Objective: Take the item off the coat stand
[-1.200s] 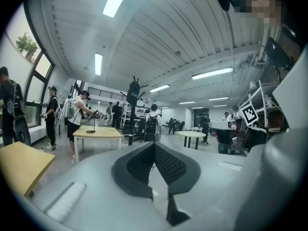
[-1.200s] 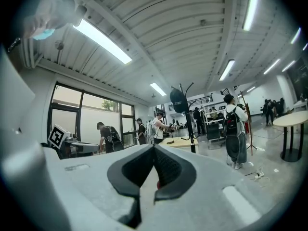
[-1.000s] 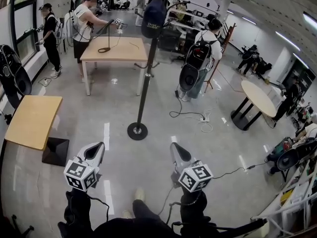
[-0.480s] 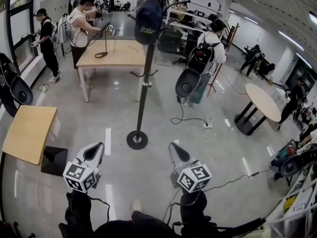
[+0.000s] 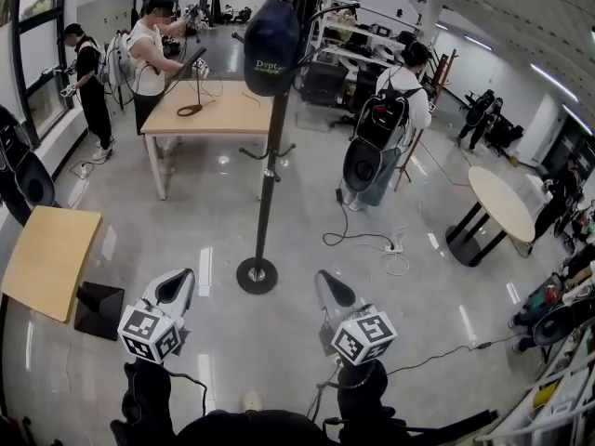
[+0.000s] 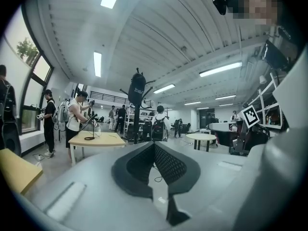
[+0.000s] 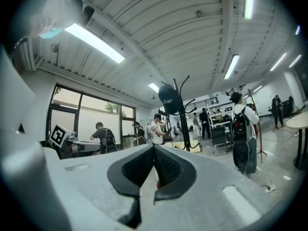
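A dark blue cap (image 5: 271, 33) with pale lettering hangs on a hook near the top of a black coat stand (image 5: 267, 179), whose round base (image 5: 257, 275) rests on the grey floor ahead. The cap (image 6: 137, 88) shows small in the left gripper view, and the cap (image 7: 168, 100) hangs left of the pole in the right gripper view. My left gripper (image 5: 177, 285) and right gripper (image 5: 327, 287) are held level, side by side, short of the base. Both are shut with nothing between the jaws.
A wooden table (image 5: 210, 110) stands behind the stand, with a person (image 5: 147, 59) working at it. Another person with a backpack (image 5: 384, 114) stands to the right. A small wooden table (image 5: 48, 260) is at left, a round table (image 5: 502, 203) at right. Cables (image 5: 367, 240) lie on the floor.
Both grippers and the view have moved forward toward the coat stand; its base and the cap now appear closer and larger. The jaws stayed shut.
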Action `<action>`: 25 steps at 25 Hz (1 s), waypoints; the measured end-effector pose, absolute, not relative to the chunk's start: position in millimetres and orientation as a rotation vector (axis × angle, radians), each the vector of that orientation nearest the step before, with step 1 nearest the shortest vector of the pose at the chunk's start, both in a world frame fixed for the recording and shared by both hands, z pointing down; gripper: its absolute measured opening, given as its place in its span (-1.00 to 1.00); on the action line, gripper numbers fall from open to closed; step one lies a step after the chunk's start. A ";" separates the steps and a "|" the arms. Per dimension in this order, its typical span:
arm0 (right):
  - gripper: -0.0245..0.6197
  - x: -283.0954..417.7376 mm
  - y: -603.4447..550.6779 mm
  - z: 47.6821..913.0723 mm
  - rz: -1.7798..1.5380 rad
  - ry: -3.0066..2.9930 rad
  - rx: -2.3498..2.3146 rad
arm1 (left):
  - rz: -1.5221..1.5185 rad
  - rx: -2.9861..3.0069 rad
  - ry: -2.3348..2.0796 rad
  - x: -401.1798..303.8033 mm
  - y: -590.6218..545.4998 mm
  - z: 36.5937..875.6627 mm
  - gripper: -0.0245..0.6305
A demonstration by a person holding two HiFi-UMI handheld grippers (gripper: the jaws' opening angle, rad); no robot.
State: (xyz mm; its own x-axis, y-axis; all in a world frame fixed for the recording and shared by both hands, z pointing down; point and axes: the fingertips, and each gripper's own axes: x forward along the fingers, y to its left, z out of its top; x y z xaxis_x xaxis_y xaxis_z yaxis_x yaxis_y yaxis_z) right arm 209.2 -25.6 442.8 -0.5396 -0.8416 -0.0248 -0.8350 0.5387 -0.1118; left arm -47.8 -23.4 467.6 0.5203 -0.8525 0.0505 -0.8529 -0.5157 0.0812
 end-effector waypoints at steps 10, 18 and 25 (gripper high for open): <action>-0.92 219.5 -59.2 439.7 -0.115 2.692 -1.446 | 0.023 2.636 -1.533 -40.0 -50.3 465.3 -0.92; -0.92 211.9 -82.5 447.0 -0.113 2.688 -1.452 | 0.021 2.652 -1.523 -45.9 -73.7 469.7 -0.92; -0.92 204.7 -121.2 440.3 -0.076 2.658 -1.487 | 0.003 2.678 -1.498 -54.8 -119.3 467.1 -0.92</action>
State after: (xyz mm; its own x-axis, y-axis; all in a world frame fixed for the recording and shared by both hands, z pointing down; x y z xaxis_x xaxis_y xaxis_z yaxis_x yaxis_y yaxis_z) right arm 204.7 -121.2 440.3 -0.5200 -0.8521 -0.0584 -0.8474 0.5233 -0.0897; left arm -54.8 -119.3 467.1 0.5239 -0.8510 0.0370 -0.8511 -0.5213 0.0626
